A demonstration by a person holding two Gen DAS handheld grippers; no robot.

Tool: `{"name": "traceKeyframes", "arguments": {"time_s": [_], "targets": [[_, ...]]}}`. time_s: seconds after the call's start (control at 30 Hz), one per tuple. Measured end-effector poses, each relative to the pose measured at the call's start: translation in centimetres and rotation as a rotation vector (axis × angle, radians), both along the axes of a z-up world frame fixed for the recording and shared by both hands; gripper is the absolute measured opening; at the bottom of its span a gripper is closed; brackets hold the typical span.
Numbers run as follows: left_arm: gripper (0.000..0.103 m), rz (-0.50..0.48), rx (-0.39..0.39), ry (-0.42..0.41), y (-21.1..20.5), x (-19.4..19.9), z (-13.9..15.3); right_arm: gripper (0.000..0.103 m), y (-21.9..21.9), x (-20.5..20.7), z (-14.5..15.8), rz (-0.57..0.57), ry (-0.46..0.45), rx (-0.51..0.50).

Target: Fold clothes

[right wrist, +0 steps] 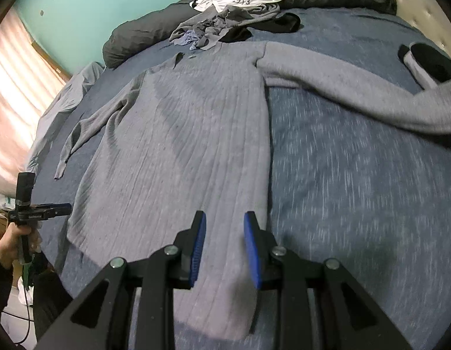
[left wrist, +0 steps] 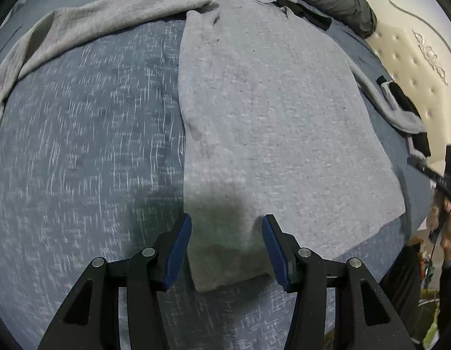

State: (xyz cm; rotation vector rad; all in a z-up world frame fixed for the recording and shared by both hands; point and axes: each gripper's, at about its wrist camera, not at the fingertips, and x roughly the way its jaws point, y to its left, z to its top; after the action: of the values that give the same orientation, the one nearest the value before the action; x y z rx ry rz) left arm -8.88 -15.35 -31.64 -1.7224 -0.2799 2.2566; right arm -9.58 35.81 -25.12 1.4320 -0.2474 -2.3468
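Bed; claws over sweater

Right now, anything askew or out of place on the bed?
The grey ribbed knit sweater lies flat on the blue bedspread, but one long sleeve runs sideways and its end drapes over a black item. A crumpled pile of clothes touches the collar. No damage visible.

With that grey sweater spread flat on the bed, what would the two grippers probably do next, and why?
Probably lower and pinch the hem: the left gripper and right gripper each hang open over a bottom corner of the grey sweater, with both sleeves lying unfolded.
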Motion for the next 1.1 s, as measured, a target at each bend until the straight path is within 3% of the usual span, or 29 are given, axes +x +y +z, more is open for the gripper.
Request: {"name": "traceKeyframes", "arguments": {"time_s": [0.23, 0.33, 0.67, 0.73, 0.83, 1.1], "targets": [[0.055, 0.049, -0.013, -0.041, -1.1, 1.1, -1.3, 0.029, 0.2, 3.0, 0.4, 0.012, -0.005, -0.015], [0.055, 0.060, 0.007, -0.055, -1.5, 1.7, -1.5, 0.040, 0.5, 3.7, -0.1, 0.013, -0.030, 0.004], [0.053, 0.059, 0.021, -0.046, -1.6, 2.6, -2.2, 0.041, 1.6, 4.3, -1.3, -0.026, -0.099, 0.021], [0.023, 0.037, 0.024, -0.042, -1.2, 2.7, -2.1, 0.041, 1.5, 4.5, -1.4, -0.023, -0.101, 0.026], [0.007, 0.002, 0.016, -0.015, -0.5, 2.8, -1.3, 0.042, 1.3, 4.6, -1.4, -0.017, -0.103, 0.034], [0.006, -0.023, 0.054, 0.056, -1.7, 4.2, 2.7, 0.042, 1.3, 4.7, -1.3, -0.020, -0.095, 0.029]]}}
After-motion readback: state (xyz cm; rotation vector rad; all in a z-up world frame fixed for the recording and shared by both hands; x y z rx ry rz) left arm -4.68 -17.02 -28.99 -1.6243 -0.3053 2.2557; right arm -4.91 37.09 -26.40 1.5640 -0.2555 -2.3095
